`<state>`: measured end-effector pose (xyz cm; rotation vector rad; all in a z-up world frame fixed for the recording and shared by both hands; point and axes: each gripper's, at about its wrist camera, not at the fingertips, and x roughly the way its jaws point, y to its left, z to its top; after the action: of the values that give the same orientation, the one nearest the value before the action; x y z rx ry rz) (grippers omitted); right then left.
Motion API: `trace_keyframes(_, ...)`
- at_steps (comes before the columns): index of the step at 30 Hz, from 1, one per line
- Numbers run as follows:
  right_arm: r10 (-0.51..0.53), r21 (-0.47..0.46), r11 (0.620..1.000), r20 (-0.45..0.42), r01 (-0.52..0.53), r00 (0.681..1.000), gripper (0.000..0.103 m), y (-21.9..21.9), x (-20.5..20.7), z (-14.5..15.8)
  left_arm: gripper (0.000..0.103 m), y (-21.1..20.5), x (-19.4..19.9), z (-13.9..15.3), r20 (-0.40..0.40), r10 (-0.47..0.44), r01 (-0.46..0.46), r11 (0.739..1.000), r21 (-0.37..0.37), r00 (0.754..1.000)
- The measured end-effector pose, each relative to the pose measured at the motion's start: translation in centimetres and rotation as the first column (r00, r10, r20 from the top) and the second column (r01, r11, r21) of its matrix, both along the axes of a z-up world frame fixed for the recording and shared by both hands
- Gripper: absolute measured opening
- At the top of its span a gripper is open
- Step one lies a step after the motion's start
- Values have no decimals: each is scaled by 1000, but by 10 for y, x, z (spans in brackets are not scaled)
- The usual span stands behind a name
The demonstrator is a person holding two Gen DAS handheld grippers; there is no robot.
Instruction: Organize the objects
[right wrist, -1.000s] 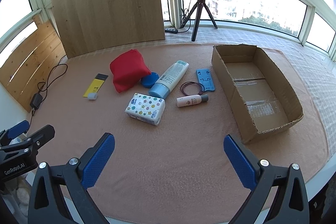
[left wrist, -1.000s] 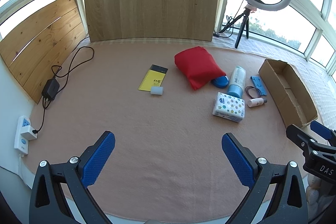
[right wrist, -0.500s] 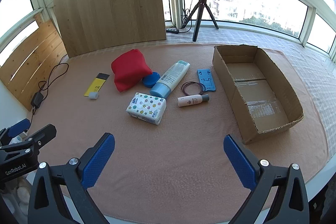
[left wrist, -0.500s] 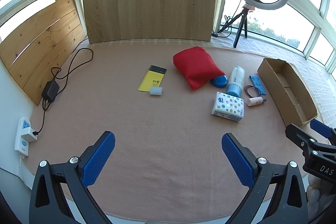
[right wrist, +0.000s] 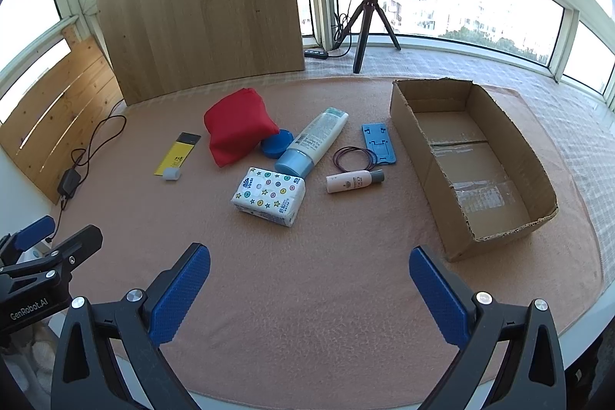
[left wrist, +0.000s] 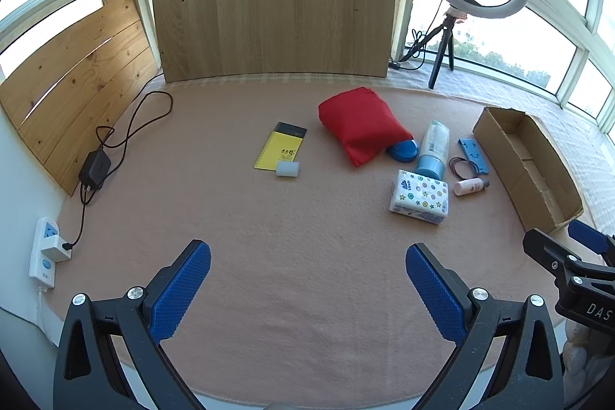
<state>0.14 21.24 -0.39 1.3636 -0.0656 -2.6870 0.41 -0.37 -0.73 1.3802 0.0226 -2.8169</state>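
From your left wrist camera, the left gripper [left wrist: 307, 291] hangs over bare mat [left wrist: 269, 218] with its blue pads spread wide and nothing between them. Well ahead of the left finger lies the yellow notepad [left wrist: 280, 150], with a small white roll [left wrist: 287, 169] touching its near corner. Ahead of the right finger sits the red pouch [left wrist: 361, 123], its near edge lying over a blue round lid [left wrist: 403, 150]; just beside that is the lotion tube [left wrist: 433, 150], and nearer to you the patterned tissue pack [left wrist: 419, 195]. Beyond the right finger, at the frame's right, stands the open cardboard box [left wrist: 526, 156]. From your right wrist camera, the right gripper [right wrist: 309, 289] is likewise spread wide and holds nothing. The tissue pack [right wrist: 269, 195] lies ahead, a little toward the left finger, with the lotion tube [right wrist: 315, 141] behind it. Between the tube and the cardboard box [right wrist: 434, 164] are the small white bottle [right wrist: 353, 181], a loop that looks like dark hair ties [right wrist: 354, 157], though it is thin and hard to read, and a blue plastic stand [right wrist: 378, 143]. The box sits ahead of the right finger, apparently empty.
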Motion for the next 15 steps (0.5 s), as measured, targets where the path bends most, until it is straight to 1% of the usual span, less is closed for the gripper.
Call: trace_keyframes(15, 4, -1, 1000, 6, -4, 1000, 102, 0, -1, -1, 103, 2, -2, 1, -2, -1, 1, 1000, -3, 1000)
